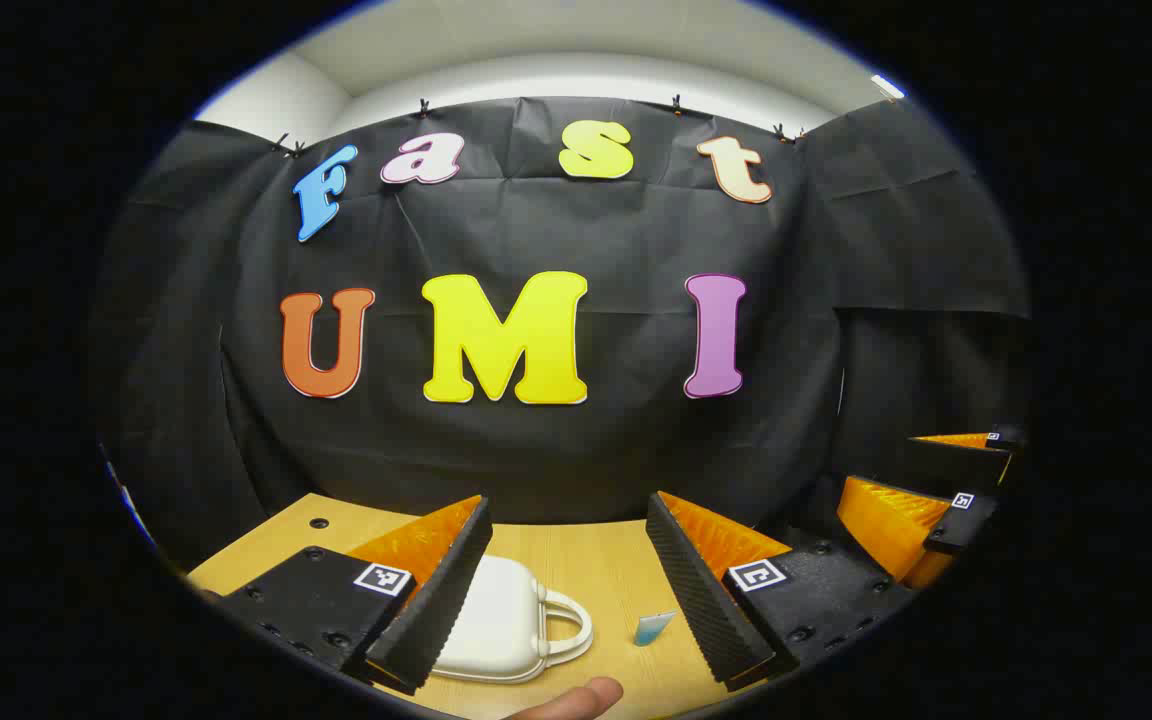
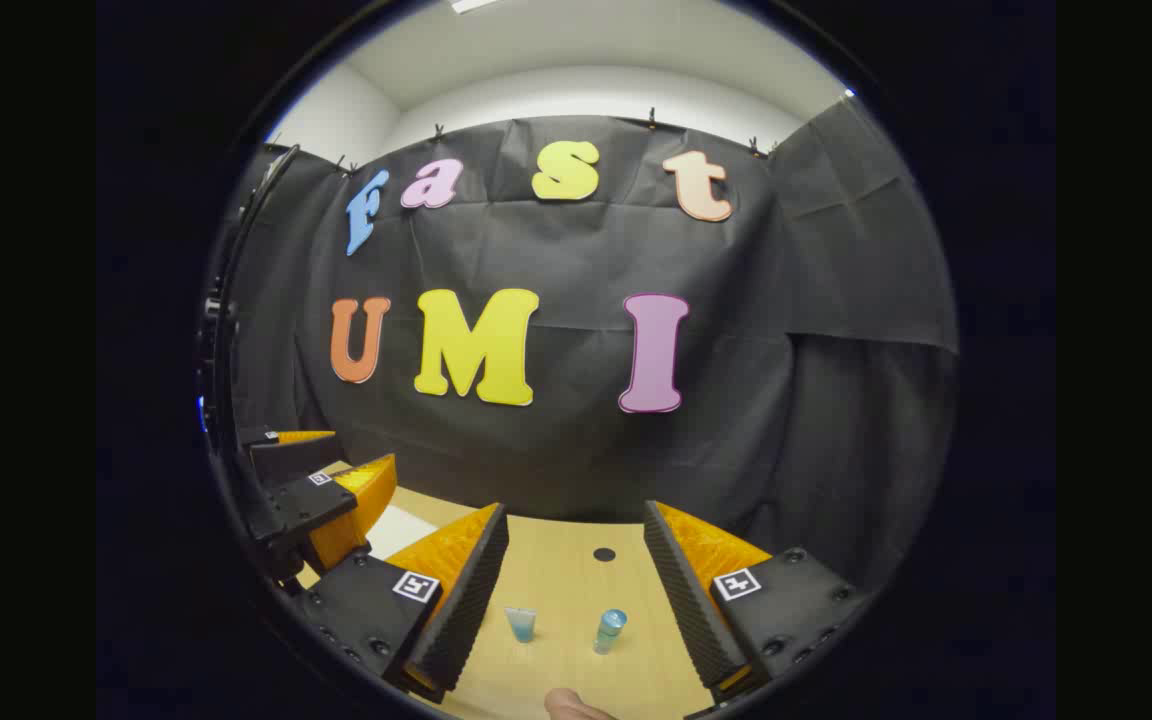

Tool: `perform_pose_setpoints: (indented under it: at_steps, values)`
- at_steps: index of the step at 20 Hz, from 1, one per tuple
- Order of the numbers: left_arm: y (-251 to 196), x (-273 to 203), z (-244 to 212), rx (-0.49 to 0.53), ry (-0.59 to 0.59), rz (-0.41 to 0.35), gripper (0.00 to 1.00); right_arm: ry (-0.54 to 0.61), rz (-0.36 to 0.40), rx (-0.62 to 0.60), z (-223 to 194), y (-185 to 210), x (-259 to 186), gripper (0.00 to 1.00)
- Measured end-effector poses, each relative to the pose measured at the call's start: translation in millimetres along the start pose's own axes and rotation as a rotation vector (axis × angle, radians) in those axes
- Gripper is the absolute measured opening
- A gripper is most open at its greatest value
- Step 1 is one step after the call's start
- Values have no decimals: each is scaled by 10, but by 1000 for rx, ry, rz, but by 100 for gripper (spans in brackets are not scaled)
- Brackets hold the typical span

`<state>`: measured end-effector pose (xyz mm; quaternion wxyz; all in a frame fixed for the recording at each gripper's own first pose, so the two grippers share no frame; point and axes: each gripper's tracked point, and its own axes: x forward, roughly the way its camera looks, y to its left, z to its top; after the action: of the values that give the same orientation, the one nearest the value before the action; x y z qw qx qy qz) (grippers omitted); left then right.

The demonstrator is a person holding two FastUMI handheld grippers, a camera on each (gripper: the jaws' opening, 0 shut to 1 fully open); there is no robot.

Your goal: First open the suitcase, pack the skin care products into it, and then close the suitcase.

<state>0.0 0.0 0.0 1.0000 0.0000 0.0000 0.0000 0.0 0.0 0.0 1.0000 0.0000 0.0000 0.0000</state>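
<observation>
A small white suitcase [image 1: 496,620] with a looped handle lies closed on the wooden counter [image 1: 596,560], just ahead of the left claw [image 1: 566,590], whose fingers stand apart. The right claw [image 2: 576,590] is spread too, over a blue tube [image 2: 521,624] and a small blue bottle [image 2: 610,630] standing near each other.

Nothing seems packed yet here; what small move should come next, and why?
Probably lower the left gripper toward the suitcase. The white case lies shut on the table, seen between that gripper's open fingers, and it must open first. In the right gripper view, the tube and the bottle lie on the wood between the open right gripper's fingers, not yet held.
</observation>
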Motion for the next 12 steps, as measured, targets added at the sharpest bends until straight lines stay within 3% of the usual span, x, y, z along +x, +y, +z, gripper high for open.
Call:
perform_pose_setpoints:
  at_steps: [4,5,6,12]
  values:
    - [-32,60,-28,13,-1,1,99,-20,-10,-12,40,-90,46,81]
    - [-53,70,-63,13,8,-3,94,-22,-15,-10,36,-109,57,81]
    - [-61,79,-100,10,17,-5,99,-19,-19,-9,29,-120,73,81]
    - [-68,136,-170,2,34,3,99,-9,-15,1,-22,-129,139,80]
